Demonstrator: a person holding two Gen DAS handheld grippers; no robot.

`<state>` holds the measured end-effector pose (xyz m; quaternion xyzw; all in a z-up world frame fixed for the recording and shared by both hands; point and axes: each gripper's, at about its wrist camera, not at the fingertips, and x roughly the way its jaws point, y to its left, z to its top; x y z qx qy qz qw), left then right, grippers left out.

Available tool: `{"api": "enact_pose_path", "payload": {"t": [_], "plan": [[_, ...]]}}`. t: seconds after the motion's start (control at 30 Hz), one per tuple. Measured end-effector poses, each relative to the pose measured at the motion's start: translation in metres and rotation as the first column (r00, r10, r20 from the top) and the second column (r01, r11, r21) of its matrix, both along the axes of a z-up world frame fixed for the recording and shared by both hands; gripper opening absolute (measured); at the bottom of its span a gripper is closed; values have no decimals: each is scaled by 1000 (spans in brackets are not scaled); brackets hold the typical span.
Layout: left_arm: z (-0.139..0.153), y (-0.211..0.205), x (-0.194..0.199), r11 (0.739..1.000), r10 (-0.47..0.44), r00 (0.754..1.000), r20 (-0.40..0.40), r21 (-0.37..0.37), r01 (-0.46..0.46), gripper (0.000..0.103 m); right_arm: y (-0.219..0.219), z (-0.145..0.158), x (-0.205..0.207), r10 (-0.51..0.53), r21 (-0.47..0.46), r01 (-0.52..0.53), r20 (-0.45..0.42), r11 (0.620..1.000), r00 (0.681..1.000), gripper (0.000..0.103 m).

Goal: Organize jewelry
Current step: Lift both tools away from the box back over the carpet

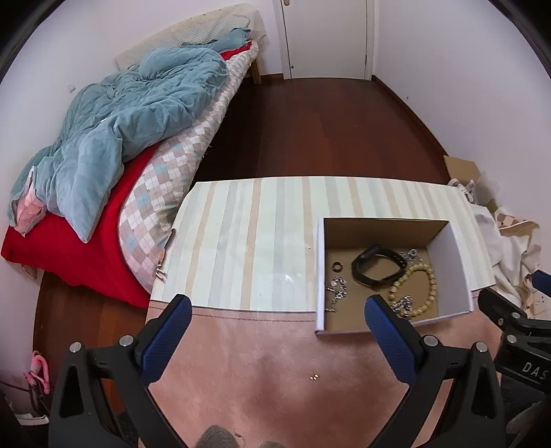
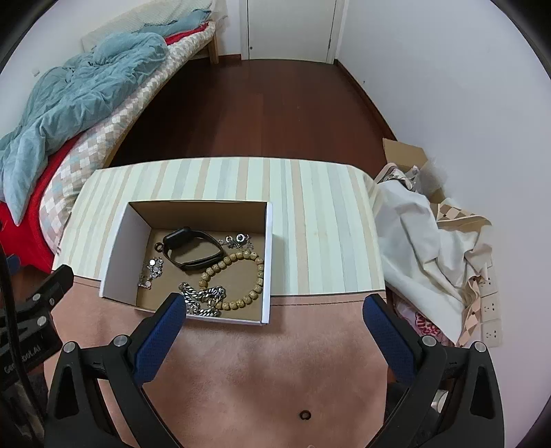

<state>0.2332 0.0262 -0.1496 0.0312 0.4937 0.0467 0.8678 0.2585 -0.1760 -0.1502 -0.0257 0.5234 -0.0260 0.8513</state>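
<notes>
Most pieces already sat in the open white cardboard box (image 2: 115,237). Both the left gripper (image 1: 277,310) and right gripper (image 2: 273,308) were spread wide, empty. A small dark ring (image 2: 305,414) remained on the pink mat (image 2: 268,365), at the box's 5 o'clock.

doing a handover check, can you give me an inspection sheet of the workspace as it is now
surface: table, striped cloth at the far part, pink cloth near.
job's things: open box holds a black band, bead bracelet, silver chain, small ring and other silver pieces; a dark ring and two tiny studs lie outside it.
clutter: white cloth pile at the table's right edge.
grippers: left tool and right tool open, empty.
cables: nothing seen.
surroundings: bed, door, wood floor.
</notes>
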Motion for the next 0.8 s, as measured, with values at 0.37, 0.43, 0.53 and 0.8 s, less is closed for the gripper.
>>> {"api": "enact_pose_path", "payload": {"t": [0.37, 0.43, 0.53, 0.8], "plan": [[49, -5, -52, 1000, -11, 995, 97, -5, 12, 102, -2, 50, -53, -4, 16, 3, 91, 1000, 996, 103], [59, -5, -63, 1000, -17, 993, 113, -10, 18, 102, -1, 59, -62, 2, 19, -4, 105, 1000, 994, 103], [71, -6, -77, 1000, -25, 991, 133, -2, 25, 102, 4, 76, -81, 17, 22, -20, 139, 1000, 990, 103], [106, -3, -109, 999, -18, 981, 194, -23, 23, 102, 12, 118, -125, 39, 17, -44, 222, 999, 974, 103]]}}
